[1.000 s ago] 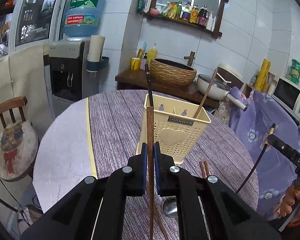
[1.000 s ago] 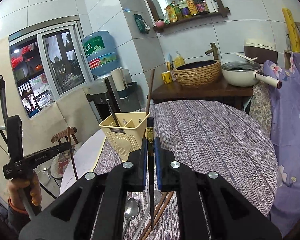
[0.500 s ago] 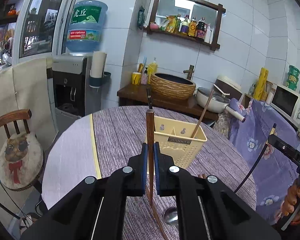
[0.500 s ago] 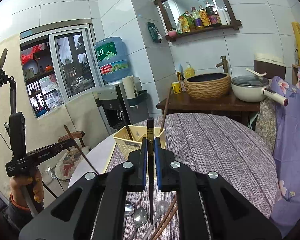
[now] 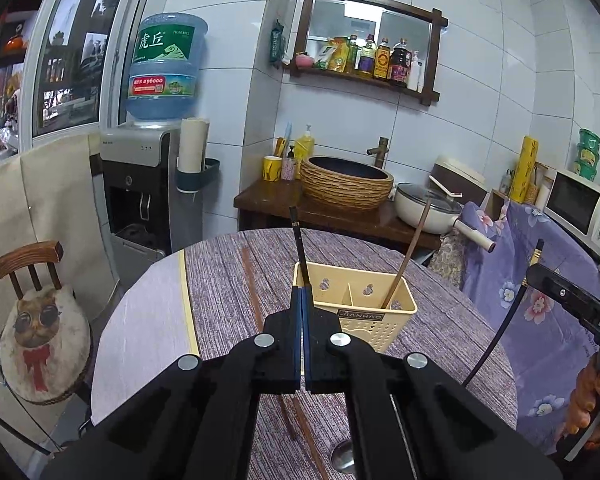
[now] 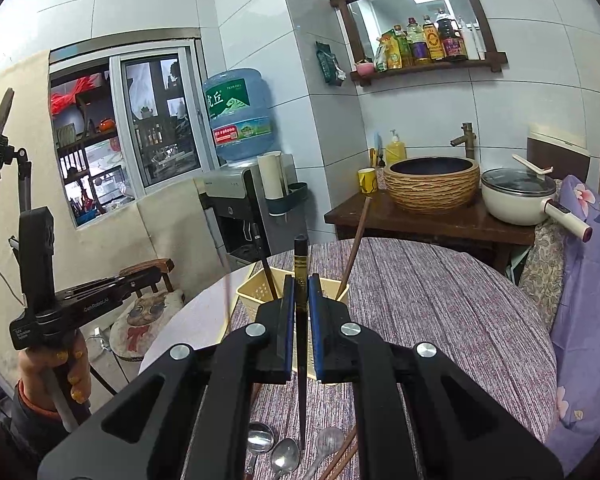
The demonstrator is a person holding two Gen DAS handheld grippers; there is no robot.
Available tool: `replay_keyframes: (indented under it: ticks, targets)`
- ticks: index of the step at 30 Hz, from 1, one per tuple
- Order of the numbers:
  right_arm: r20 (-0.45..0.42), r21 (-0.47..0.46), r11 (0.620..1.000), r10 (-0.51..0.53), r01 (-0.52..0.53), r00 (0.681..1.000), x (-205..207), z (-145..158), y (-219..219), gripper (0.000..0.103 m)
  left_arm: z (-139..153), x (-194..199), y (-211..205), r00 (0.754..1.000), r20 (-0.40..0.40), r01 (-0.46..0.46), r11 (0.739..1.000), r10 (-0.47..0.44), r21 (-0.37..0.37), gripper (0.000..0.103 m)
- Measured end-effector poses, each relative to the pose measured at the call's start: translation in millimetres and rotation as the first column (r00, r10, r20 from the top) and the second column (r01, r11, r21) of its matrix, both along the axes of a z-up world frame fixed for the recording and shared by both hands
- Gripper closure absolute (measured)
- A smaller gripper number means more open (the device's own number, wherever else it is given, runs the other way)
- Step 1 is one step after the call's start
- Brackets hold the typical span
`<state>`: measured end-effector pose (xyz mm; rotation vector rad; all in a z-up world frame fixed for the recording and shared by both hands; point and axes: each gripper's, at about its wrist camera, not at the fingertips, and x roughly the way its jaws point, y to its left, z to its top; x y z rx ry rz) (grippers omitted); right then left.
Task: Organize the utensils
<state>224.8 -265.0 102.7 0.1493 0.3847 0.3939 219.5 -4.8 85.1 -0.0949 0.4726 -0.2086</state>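
Partway: two chopsticks stand in our yellow utensil basket. Left gripper pressed together, empty. Right gripper pinches a dark chopstick. Spoons remain on the desk.

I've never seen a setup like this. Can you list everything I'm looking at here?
table: one, purple striped cloth, centre.
basket: one, cream, on the table.
basket chopsticks: two, one dark, one brown, standing in the basket.
loose chopsticks: at least two, brown, lying by the spoons.
spoons: three, silvery, near table edge.
water bottle: one, blue, on the dispenser.
pot: one, white, on the counter.
right gripper: black, shut on a dark gold-banded chopstick.
left gripper: black, shut; no held thing visible.
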Motion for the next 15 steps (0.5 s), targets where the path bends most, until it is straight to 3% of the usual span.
replay_keyframes:
  ticks: [5, 7, 9, 10, 15]
  targets:
    - [-0.01, 0.009, 1.0, -0.006, 0.006, 1.0, 1.2, -6.0, -2.6, 0.095, -15.6, 14.8, 15.4, 0.997, -0.061, -0.049, 0.999, 0.049, -0.005, 0.101]
    - [-0.01, 0.007, 1.0, -0.007, 0.007, 1.0, -0.8, -6.8, -2.8, 0.095, -22.5, 25.3, 24.1, 0.993, -0.101, -0.068, 0.998, 0.067, -0.013, 0.092]
    - [-0.001, 0.008, 1.0, -0.018, 0.018, 1.0, -2.9, -5.3, -4.9, 0.095, -31.7, 35.5, 34.5, 0.985, -0.13, -0.12, 0.993, 0.118, -0.007, 0.055]
    - [0.003, 0.009, 1.0, -0.021, 0.021, 1.0, -3.7, -4.3, -5.0, 0.095, -37.5, 40.8, 39.5, 0.979, -0.146, -0.147, 0.989, 0.145, -0.002, 0.05]
    - [0.009, 0.011, 0.999, -0.033, 0.033, 0.999, -6.9, -2.6, -8.6, 0.095, -74.8, 78.2, 43.8, 0.946, -0.254, -0.179, 0.979, 0.2, 0.101, 0.05]
